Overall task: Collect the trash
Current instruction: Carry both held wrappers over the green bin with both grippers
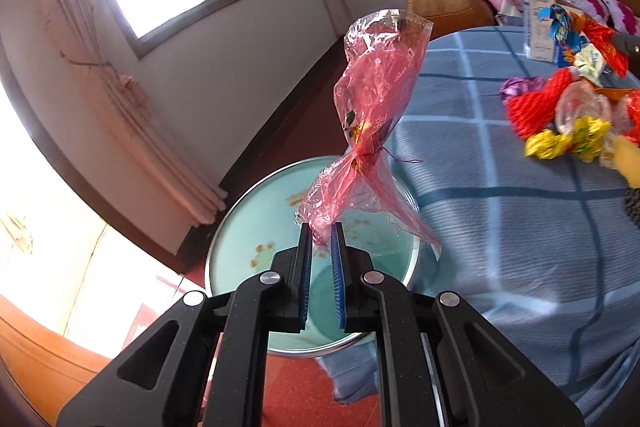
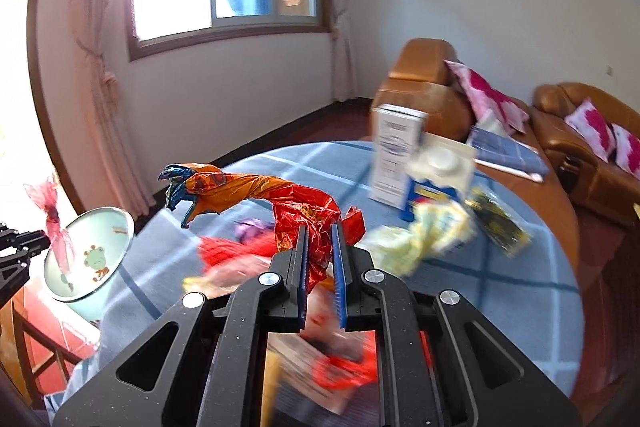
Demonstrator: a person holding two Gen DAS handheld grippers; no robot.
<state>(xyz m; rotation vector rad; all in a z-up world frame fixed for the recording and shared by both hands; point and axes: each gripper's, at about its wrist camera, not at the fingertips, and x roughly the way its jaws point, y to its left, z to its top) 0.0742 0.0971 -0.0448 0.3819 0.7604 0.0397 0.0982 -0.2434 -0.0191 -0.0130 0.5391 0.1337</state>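
Left wrist view shows your left gripper [image 1: 321, 233] pinching a crumpled pink plastic bag [image 1: 370, 115] above the round pale-green bin [image 1: 240, 239]; right gripper [image 2: 319, 235] clamps a red-orange foil wrapper [image 2: 280, 195]: release next over the bin.

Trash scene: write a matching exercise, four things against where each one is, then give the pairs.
Things:
1. pink plastic bag
2. red and orange foil wrapper
3. green bin
4. white box

Places:
A. standing on the blue checked tablecloth
B. pinched in the left gripper
C. on the floor beside the table
D. pinched in the right gripper

Pairs: 1-B, 2-D, 3-C, 4-A
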